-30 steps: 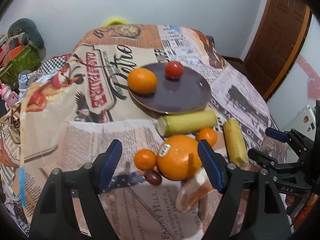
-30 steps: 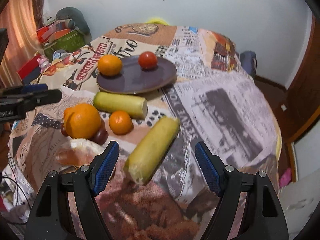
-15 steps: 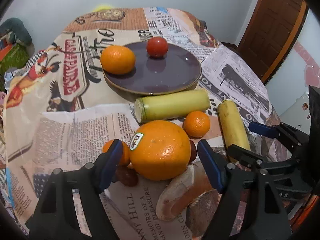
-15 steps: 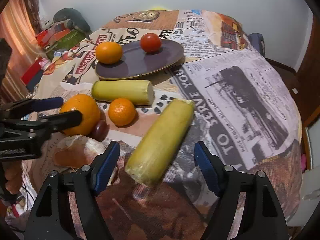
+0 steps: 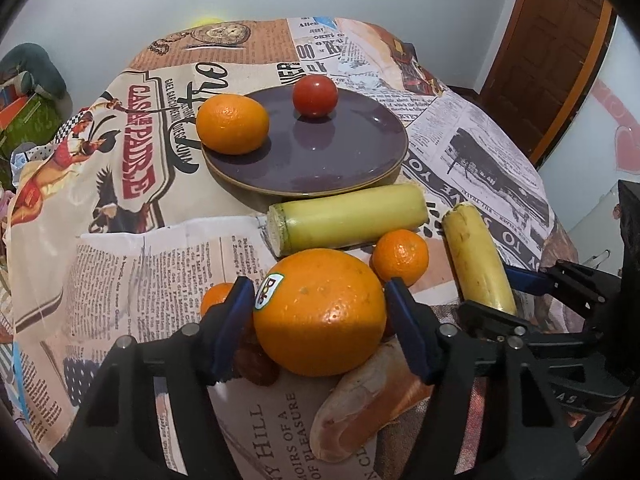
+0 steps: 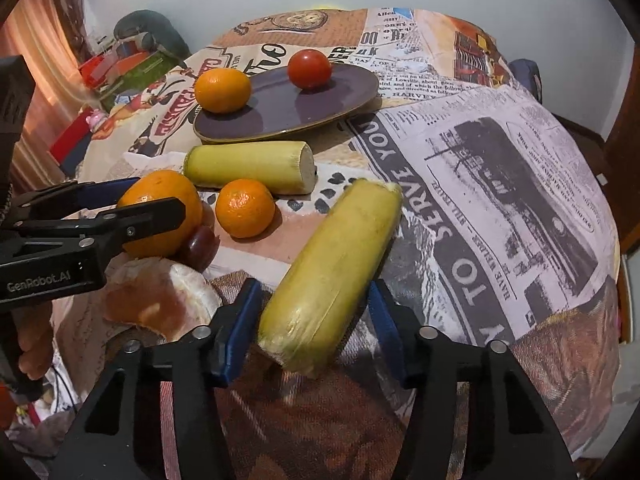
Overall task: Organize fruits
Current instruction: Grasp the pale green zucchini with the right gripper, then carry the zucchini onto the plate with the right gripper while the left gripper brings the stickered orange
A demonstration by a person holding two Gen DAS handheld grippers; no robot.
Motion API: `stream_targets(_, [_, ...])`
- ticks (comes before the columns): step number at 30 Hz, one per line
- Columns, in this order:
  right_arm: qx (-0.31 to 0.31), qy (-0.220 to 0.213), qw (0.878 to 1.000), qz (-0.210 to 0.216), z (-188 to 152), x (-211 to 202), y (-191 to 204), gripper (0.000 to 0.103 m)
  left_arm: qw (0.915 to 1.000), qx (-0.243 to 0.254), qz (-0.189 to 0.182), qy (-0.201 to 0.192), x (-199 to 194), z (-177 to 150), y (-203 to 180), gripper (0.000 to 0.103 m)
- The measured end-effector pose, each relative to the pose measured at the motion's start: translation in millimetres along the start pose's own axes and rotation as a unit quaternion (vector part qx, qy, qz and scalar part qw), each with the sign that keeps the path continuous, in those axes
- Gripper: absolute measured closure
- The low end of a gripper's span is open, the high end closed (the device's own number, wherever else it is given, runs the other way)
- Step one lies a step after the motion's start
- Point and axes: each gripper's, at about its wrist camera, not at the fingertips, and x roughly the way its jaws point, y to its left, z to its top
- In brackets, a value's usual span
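Note:
A purple plate (image 5: 340, 168) (image 6: 352, 92) holds an orange (image 5: 232, 123) (image 6: 222, 90) and a tomato (image 5: 315, 95) (image 6: 309, 68). My left gripper (image 5: 320, 312) has its blue pads on both sides of a large Dole-stickered orange (image 5: 320, 312) (image 6: 160, 212). My right gripper (image 6: 316, 328) has its pads on both sides of a yellow-green cob (image 6: 332, 272) (image 5: 476, 260). A second cob (image 5: 344, 220) (image 6: 248, 166) and a small mandarin (image 5: 400, 256) (image 6: 245, 208) lie between them.
A bread roll (image 5: 360, 404) (image 6: 160, 300), a dark grape (image 6: 198, 242) and another small mandarin (image 5: 214, 300) lie by the large orange. Newspaper-print cloth (image 5: 140, 264) covers the round table. Clutter (image 6: 120, 64) sits at far left. A wooden door (image 5: 552, 52) stands at right.
Both grippers moved forward and closed in: the left pads came in against the large orange, the right pads against the cob.

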Motion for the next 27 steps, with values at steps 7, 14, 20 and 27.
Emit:
stream_targets(7, [-0.005,0.017,1.000,0.003,-8,-9,-3,0.063,0.9998,-0.014,-0.012,-0.001,-2,-1,5,0.036])
stream_targets(14, [0.001,0.011,1.000,-0.003,9,0,-6,0.063,0.9999,-0.004,-0.009,-0.004,-4,-2,3,0.037])
stream_targets(20, [0.005,0.013,1.000,-0.004,12,14,-6,0.063,0.9998,-0.012,-0.015,-0.004,-6,-1,6,0.037])
stream_targets(27, [0.020,-0.003,1.000,-0.001,11,5,-11,0.065,0.9998,-0.005,-0.017,-0.010,-12,-1,5,0.037])
